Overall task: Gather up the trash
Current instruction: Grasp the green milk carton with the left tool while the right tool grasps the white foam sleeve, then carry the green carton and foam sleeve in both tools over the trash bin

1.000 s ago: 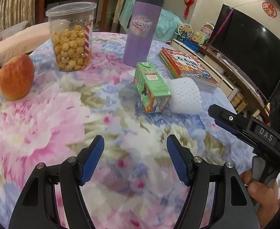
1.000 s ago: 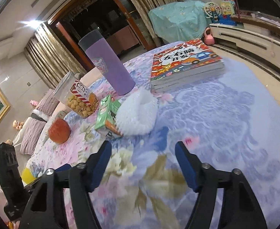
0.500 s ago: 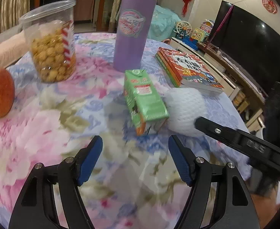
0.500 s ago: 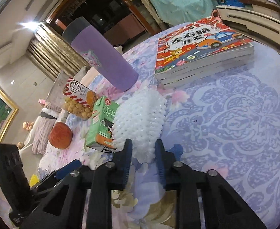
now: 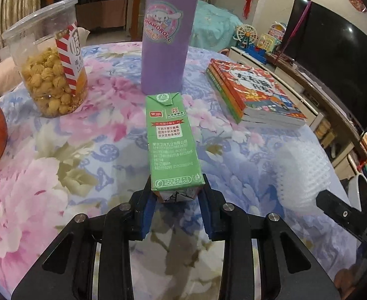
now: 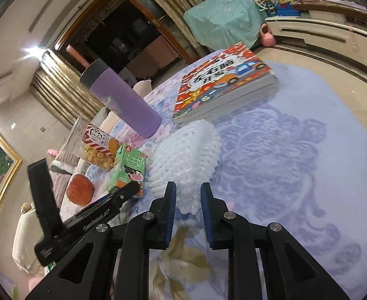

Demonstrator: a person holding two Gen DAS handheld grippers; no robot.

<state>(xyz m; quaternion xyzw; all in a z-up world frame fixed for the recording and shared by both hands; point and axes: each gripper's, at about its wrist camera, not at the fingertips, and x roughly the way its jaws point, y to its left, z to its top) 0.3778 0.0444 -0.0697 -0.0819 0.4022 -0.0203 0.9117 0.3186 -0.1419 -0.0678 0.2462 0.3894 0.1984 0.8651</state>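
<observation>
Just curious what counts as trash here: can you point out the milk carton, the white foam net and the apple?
milk carton (image 5: 171, 145): left wrist view, printed green top face.
white foam net (image 6: 186, 157): right wrist view, mesh middle.
apple (image 6: 79, 189): right wrist view, red side.

A round table (image 5: 58, 175) under a floral cloth stands in a dim living room. Gold curtains (image 6: 56, 85) flank a dark doorway (image 6: 123, 32). A black television (image 5: 333, 75) sits on a low cabinet (image 6: 316, 30); a teal-covered piece of furniture (image 6: 221, 17) stands nearby. The floor (image 6: 321, 67) is pale tile.

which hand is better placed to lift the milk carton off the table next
Left. The left gripper has just closed on the green milk carton; the right gripper is pinching the white foam fruit net.
</observation>
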